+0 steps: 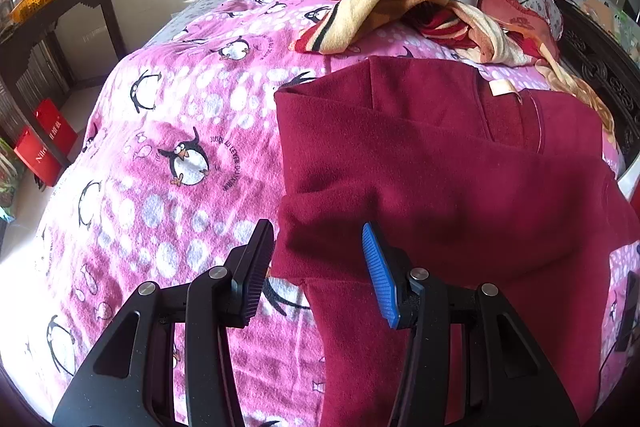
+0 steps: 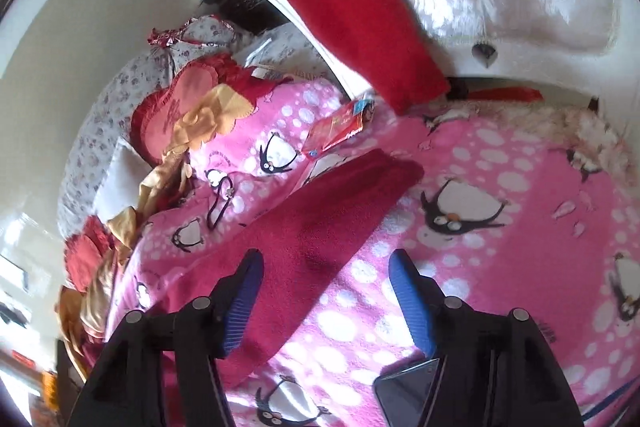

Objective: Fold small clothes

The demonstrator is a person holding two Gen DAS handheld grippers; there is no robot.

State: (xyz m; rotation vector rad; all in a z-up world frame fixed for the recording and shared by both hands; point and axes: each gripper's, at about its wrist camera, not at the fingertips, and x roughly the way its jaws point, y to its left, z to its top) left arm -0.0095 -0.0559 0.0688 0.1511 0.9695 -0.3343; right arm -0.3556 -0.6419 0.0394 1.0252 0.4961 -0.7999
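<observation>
**Sleeve under right jaws, both free**

Maroon garment (image 1: 440, 163) lies on the bed's penguin blanket (image 1: 160, 131). Right hand-held gripper (image 2: 326, 291) released, nearer: sleeve (image 2: 320, 227) runs 7 to 1 o'clock beneath it. Left hand-held gripper (image 1: 318, 267) released, straddles the garment's edge at 12 o'clock

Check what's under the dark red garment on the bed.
The dark red garment lies flat on the pink penguin blanket, which shows all around it. Whatever the fabric covers is hidden, as are its folded layers. A phone lies beside it, uncovered.
</observation>
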